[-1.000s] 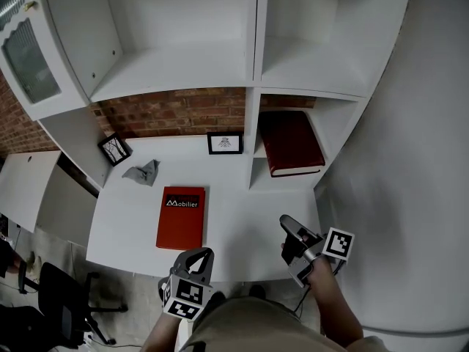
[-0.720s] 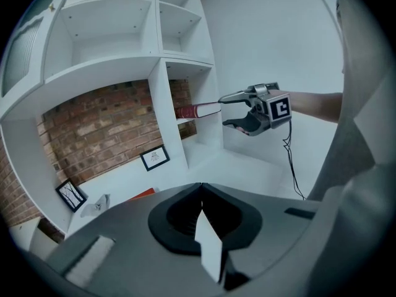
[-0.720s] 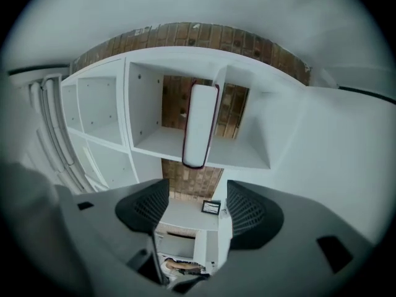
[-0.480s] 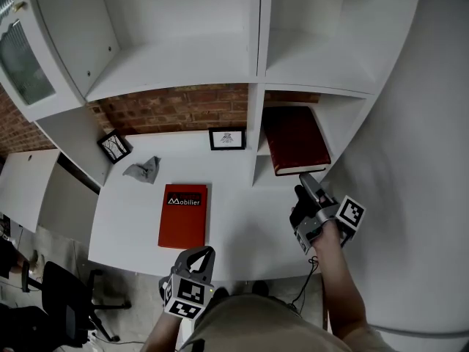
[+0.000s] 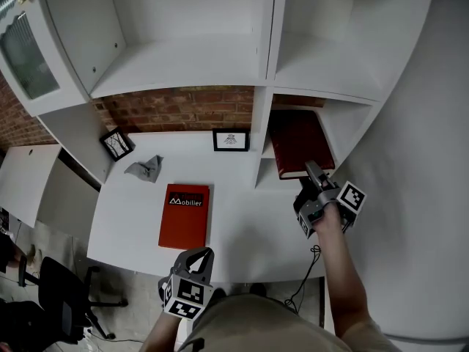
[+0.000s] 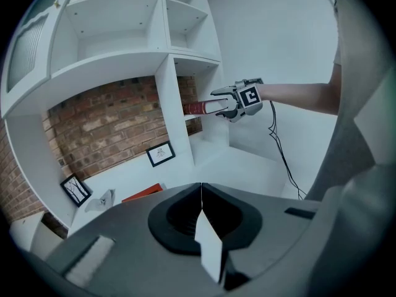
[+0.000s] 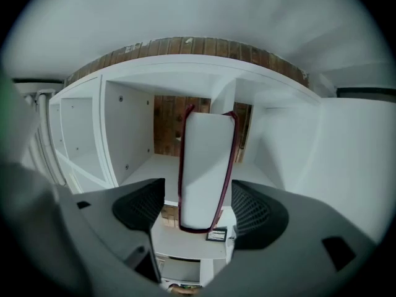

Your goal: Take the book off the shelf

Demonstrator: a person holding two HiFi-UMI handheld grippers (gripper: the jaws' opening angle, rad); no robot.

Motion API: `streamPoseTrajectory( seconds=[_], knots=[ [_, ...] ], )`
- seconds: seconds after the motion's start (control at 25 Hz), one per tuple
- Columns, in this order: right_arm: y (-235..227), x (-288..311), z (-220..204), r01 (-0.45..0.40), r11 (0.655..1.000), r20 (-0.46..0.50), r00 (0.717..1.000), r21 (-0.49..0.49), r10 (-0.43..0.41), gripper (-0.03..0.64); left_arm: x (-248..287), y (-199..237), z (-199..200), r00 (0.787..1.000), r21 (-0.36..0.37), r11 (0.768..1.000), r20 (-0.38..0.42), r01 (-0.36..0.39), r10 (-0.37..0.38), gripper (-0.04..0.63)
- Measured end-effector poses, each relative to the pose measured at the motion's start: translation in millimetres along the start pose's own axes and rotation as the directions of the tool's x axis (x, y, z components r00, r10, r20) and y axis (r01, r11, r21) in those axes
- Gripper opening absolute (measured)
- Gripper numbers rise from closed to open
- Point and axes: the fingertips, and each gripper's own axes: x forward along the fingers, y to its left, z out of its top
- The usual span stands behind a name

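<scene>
Our right gripper (image 5: 314,176) reaches to the front of the shelf (image 5: 344,123) with its jaws opening. The dark red book (image 5: 297,141) lies flat in the low compartment straight ahead of it. In the right gripper view the book's near edge (image 7: 204,172) sits between the jaws, and neither pad seems to press on it. Our left gripper (image 5: 198,259) hangs low at the bench's (image 5: 242,218) front edge, its jaws fully closed on nothing. A red book (image 5: 184,215) lies on the bench just ahead of it, and a small framed picture (image 5: 231,139) stands farther ahead against the brick wall.
</scene>
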Motion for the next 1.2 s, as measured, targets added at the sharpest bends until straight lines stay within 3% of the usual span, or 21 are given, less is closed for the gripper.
streamPoseTrajectory(
  seconds=[0.48,0.56,0.64,1.2],
  knots=[
    [-14,20,8,0.004,0.999,0.014,1.000,0.041,-0.004,0.286,-4,11,-4,0.999,-0.020,0.999,-0.007,-0.034,0.033,0.005],
    [-11,19,9,0.010,1.000,0.026,1.000,0.005,-0.010,0.224,-4,13,-6,0.999,-0.024,0.999,-0.013,-0.040,0.040,0.005],
    [-10,17,9,0.016,1.000,0.030,0.999,-0.002,-0.016,0.218,-5,14,-8,0.999,-0.030,0.999,-0.013,-0.045,0.044,0.005],
    [-9,3,0,0.013,0.999,0.054,0.998,0.050,-0.016,0.210,-13,21,-12,0.999,-0.034,0.998,0.012,-0.046,0.046,0.005]
  ],
)
